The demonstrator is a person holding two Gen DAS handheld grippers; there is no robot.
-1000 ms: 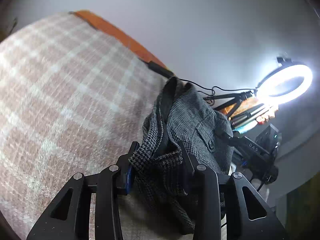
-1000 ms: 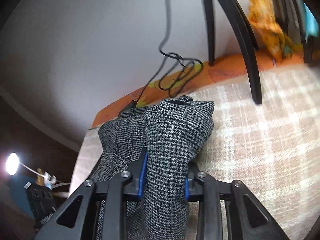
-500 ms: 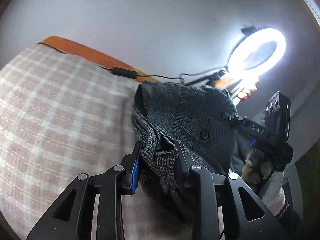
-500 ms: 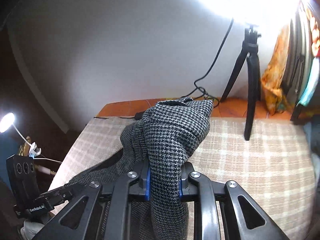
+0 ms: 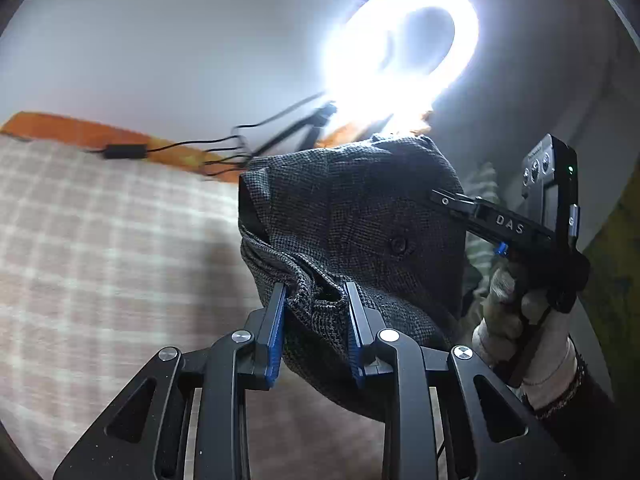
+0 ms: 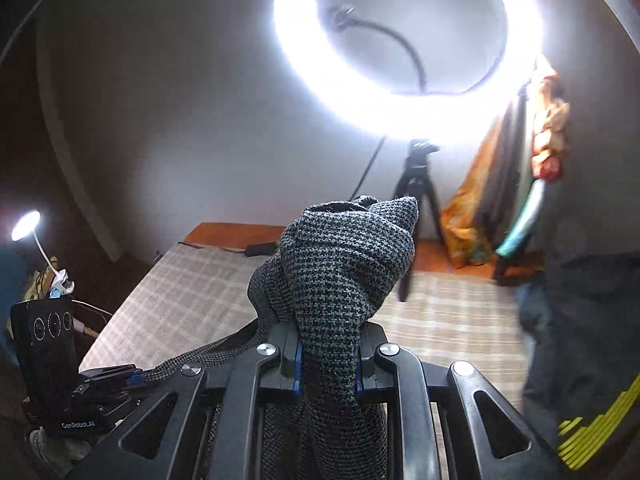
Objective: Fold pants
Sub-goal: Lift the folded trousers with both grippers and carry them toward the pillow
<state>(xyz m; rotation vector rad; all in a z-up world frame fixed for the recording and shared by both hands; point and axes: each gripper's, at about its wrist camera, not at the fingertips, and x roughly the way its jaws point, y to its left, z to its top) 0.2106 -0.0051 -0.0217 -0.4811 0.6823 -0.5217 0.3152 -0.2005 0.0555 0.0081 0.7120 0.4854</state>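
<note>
The pants [image 5: 360, 216] are grey houndstooth cloth with a dark button. They hang in the air above the checked bed cover [image 5: 100, 240]. My left gripper [image 5: 316, 300] is shut on a bunched edge of the pants. My right gripper [image 6: 326, 344] is shut on another bunched part of the pants [image 6: 340, 264], which bulges up above its jaws. In the left wrist view my right gripper [image 5: 448, 202] grips the far side of the cloth. In the right wrist view my left gripper [image 6: 136, 378] shows at lower left, with a taut strip of cloth running to it.
A bright ring light [image 6: 404, 44] on a black tripod [image 6: 418, 184] stands at the bed's far edge, with cables and an adapter [image 5: 124, 151] along the orange border. A small desk lamp [image 6: 26, 226] is at left. A person's dark clothing [image 6: 592, 340] fills the right.
Both grippers have risen and tilted upward with the pants, lifting the cloth off the bed cover. The ring light now fills more of both views.
</note>
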